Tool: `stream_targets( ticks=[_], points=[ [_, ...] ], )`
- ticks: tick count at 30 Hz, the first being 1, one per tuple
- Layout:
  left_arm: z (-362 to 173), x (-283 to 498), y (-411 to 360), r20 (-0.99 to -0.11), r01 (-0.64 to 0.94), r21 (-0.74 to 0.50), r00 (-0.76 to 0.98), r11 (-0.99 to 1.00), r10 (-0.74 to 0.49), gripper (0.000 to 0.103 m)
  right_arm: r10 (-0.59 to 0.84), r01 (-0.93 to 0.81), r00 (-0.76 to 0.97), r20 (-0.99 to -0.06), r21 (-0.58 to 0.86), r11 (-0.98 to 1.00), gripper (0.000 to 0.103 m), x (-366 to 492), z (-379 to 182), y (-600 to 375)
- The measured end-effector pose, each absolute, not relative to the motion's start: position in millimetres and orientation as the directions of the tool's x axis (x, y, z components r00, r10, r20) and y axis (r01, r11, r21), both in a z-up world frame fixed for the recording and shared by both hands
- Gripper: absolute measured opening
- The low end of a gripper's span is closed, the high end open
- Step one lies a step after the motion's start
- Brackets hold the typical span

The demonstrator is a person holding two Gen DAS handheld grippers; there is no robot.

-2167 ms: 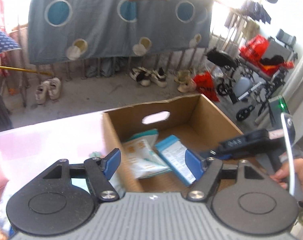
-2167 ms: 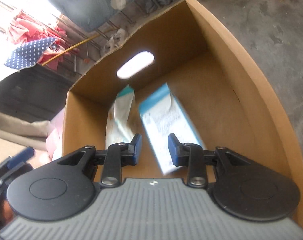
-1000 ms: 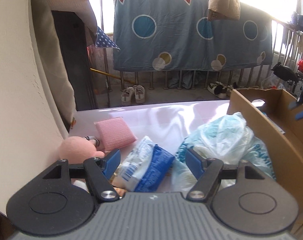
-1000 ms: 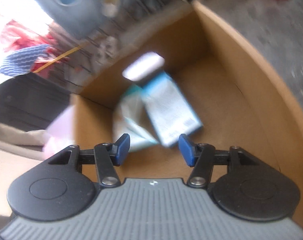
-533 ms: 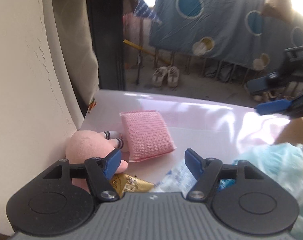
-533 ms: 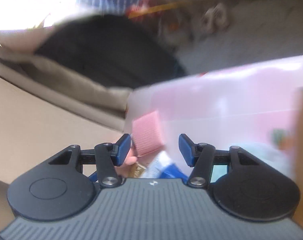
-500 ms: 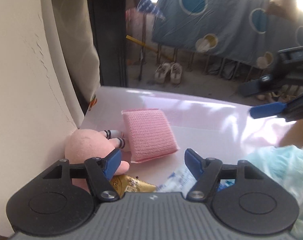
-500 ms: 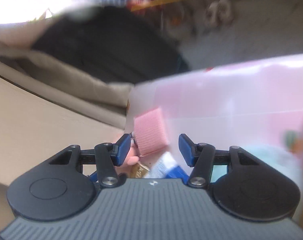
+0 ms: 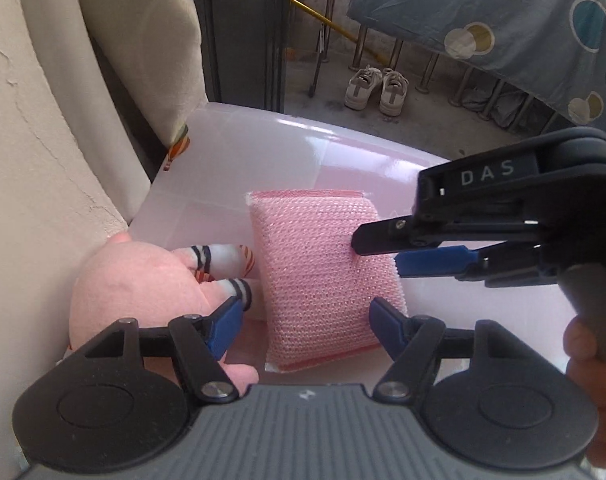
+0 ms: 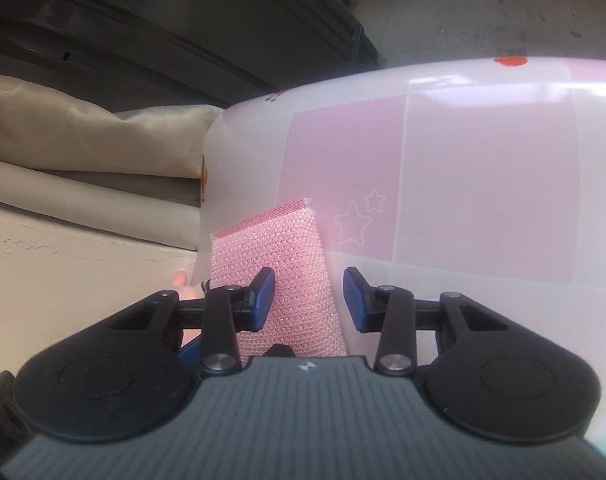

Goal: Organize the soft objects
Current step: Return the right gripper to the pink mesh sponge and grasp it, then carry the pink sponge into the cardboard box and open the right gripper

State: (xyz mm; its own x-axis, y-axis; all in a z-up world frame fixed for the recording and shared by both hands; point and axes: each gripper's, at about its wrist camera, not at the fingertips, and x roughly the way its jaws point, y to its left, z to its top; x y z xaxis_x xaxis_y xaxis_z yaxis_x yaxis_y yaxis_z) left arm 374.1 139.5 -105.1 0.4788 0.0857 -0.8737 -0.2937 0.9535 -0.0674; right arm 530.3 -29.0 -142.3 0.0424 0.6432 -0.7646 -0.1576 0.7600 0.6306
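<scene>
A pink mesh sponge pad [image 9: 323, 276] lies flat beside a pink plush toy [image 9: 143, 284], touching its striped legs.

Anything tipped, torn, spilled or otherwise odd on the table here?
Nothing stands out. The pink sponge lies flat and whole on the table; the pink plush toy lies against the wall beside it. No spill or damage shows.

"DAS" — on right gripper [image 9: 399, 258]

Pink mesh-textured sponge [image 9: 319, 276], centre; pink plush toy [image 9: 143, 284] with black-striped white legs, lower left; pale pink-and-white checked tablecloth [image 10: 483, 184] with star outlines; blue gripper pads [image 9: 435, 261].
</scene>
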Motion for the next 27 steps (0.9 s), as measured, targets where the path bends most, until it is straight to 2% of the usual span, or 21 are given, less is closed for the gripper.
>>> stream_targets(
  ticks=[8, 13, 20, 27],
  points=[
    [-105.0, 381.6, 137.6, -0.881, -0.316, -0.108, 0.470, 0.943, 0.056, 0.069, 0.671, -0.144, 0.025, -0.741, 0.662, 0.736, 0.033, 529.5, -145.5, -24.6],
    [-82.3, 370.5, 130.2, -0.859, -0.285, -0.086, 0.506, 0.955, 0.074, 0.067, 0.699, -0.145, 0.035, -0.714, 0.688, 0.711, 0.032, 525.0, -127.1, -30.1],
    [-19.5, 338.1, 95.4, -0.812, -0.224, -0.103, 0.581, 0.969, 0.048, 0.066, 0.724, -0.180, 0.105, -0.682, 0.703, 0.688, 0.032, 496.9, -59.6, -66.5],
    [40.6, 298.1, 0.2, -0.762, -0.047, -0.135, 0.643, 0.990, -0.073, 0.067, 0.731, -0.146, 0.223, -0.645, 0.719, 0.679, 0.032, 446.6, 14.5, -188.9]
  ],
)
